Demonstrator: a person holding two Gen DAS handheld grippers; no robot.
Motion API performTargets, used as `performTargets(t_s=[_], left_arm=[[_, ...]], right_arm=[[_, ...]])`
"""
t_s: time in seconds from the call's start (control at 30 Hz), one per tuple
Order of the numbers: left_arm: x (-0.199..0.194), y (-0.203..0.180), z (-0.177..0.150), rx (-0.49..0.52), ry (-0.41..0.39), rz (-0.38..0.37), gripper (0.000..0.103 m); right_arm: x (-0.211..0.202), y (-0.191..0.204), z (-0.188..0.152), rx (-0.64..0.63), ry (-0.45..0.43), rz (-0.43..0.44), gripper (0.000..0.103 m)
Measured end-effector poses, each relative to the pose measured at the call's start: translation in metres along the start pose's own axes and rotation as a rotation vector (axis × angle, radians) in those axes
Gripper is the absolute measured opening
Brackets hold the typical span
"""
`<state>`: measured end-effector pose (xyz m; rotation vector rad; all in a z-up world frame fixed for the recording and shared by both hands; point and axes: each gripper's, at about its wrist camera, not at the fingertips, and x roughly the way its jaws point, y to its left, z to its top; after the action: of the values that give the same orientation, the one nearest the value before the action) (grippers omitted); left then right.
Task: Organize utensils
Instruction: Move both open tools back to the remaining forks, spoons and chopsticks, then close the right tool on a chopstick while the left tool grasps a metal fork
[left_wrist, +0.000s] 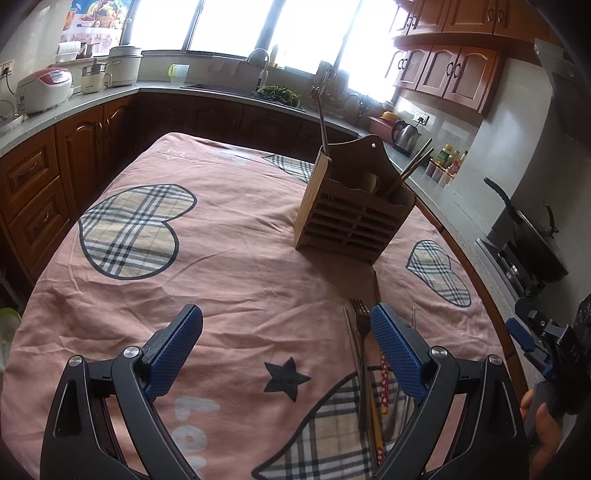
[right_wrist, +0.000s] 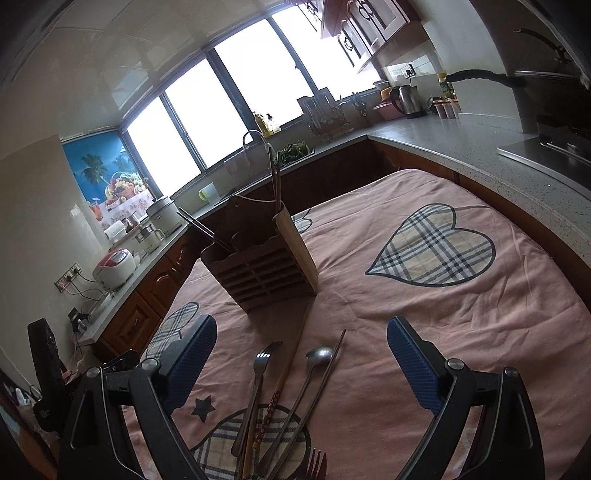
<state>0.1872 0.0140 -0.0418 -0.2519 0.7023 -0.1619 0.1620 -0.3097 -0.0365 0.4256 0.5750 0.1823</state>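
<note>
A wooden utensil holder (left_wrist: 351, 218) (right_wrist: 258, 266) stands upright on the pink tablecloth (left_wrist: 229, 266) (right_wrist: 424, 325), with chopsticks (left_wrist: 410, 170) and a metal handle (left_wrist: 322, 122) sticking out. Loose utensils lie in a bunch in front of it: a fork (right_wrist: 255, 391) (left_wrist: 360, 332), a spoon (right_wrist: 314, 365), a flowered chopstick (right_wrist: 280, 387) and a metal chopstick (right_wrist: 325, 373). My left gripper (left_wrist: 286, 350) is open above the cloth, its right finger over the bunch. My right gripper (right_wrist: 301, 360) is open, straddling the utensils from above. Another fork (right_wrist: 314, 465) shows at the bottom edge.
Kitchen counters (left_wrist: 221, 92) (right_wrist: 480, 140) surround the table on three sides, with rice cookers (left_wrist: 42, 90), a kettle (left_wrist: 404, 134), a sink and a stove with a pan (left_wrist: 532, 240). The right gripper also shows at the right edge of the left wrist view (left_wrist: 528, 338).
</note>
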Motion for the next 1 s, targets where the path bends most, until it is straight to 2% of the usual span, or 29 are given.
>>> performTargets(t_s=[0.37, 0.8, 0.9, 1.0], left_arm=[[0.022, -0.012, -0.017, 0.040, 0.072, -0.007, 0.094], [0.048, -0.039, -0.009, 0.131, 0.134, -0.043, 0.094], [0.055, -0.045, -0.007, 0.151, 0.148, -0.054, 0.094], [0.065, -0.051, -0.004, 0.174, 0.163, -0.061, 0.094]], right_arm=[[0.008, -0.012, -0.029, 0.024, 0.059, -0.009, 0.095], [0.022, -0.024, -0.025, 0.052, 0.099, -0.013, 0.094], [0.029, -0.027, -0.023, 0.064, 0.115, -0.013, 0.088], [0.039, -0.029, -0.020, 0.070, 0.135, -0.009, 0.078]])
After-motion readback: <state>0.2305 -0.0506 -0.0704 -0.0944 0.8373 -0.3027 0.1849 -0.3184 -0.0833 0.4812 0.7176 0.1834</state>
